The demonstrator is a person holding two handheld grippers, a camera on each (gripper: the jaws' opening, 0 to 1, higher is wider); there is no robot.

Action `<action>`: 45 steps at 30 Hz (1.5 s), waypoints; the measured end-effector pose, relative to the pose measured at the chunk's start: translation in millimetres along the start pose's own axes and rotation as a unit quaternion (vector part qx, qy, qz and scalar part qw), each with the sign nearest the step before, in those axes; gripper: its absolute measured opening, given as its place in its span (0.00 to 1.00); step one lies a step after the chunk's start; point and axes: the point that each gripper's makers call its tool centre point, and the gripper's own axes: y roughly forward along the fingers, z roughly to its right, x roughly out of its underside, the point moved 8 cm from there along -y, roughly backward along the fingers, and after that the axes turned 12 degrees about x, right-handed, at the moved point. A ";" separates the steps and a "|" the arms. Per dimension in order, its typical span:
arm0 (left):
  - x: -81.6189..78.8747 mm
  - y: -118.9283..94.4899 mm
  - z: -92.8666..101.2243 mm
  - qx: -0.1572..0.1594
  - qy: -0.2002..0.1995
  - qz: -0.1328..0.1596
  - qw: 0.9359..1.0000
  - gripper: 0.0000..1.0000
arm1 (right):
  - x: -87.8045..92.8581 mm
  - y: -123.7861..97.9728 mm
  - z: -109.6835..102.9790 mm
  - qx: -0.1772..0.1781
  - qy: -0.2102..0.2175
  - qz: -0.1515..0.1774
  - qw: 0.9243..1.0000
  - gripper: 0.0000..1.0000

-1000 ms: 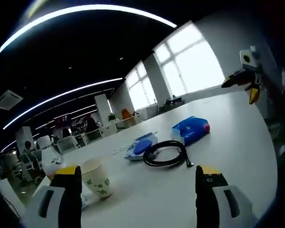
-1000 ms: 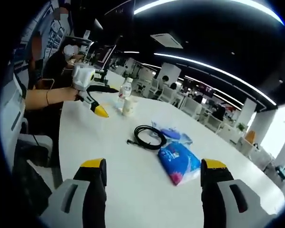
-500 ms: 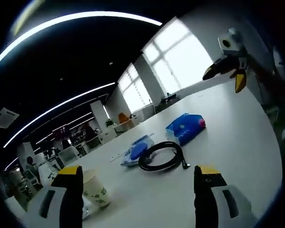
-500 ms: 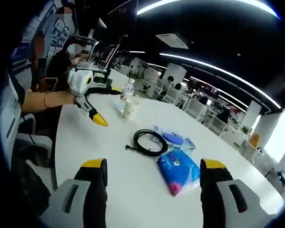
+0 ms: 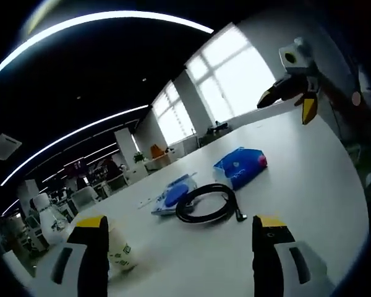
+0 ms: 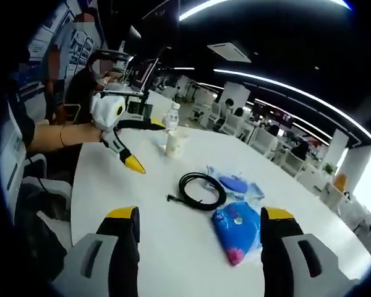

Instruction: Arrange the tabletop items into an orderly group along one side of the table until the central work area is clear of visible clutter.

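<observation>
White table (image 6: 142,216) under both my grippers, items grouped mid-table. Blue pack (image 6: 236,230) lies just ahead of my right gripper (image 6: 198,213), between its spread, empty jaws. Black cable coil (image 5: 205,202) ahead of my left gripper (image 5: 179,224), jaws wide apart, nothing held; coil touches blue-and-clear pouch (image 5: 171,193) behind it. Paper cup (image 5: 119,250) just beside my left jaw, upright. Water bottle (image 6: 170,117) stands behind cup, far end. Left gripper hovers above table, clear of everything.
</observation>
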 end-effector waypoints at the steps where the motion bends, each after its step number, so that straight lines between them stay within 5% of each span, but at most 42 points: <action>1: 0.0 1.5 1.0 0.007 -0.005 0.003 1.000 0.96 | -0.1 2.9 -1.8 -0.006 -0.005 0.002 1.000 0.77; 13: 1.3 18.6 -5.4 0.019 -0.026 0.011 0.999 0.95 | 0.6 32.4 2.6 -0.031 -0.013 0.011 0.999 0.76; 20: 2.3 25.1 -3.0 0.027 -0.025 0.005 0.999 0.94 | -4.3 56.0 8.8 -0.044 -0.087 0.048 0.994 0.77; 28: 1.8 33.3 -1.2 0.030 -0.032 0.006 0.999 0.94 | 3.8 83.3 17.0 -0.072 -0.061 0.023 0.995 0.77; 34: 0.9 40.1 -2.5 0.033 -0.032 0.002 0.999 0.90 | 11.8 100.5 23.4 -0.084 -0.091 0.008 0.992 0.76; 45: 8.4 57.9 -1.7 0.038 -0.035 -0.018 0.999 0.87 | 18.8 131.3 34.7 -0.088 -0.078 0.018 0.993 0.76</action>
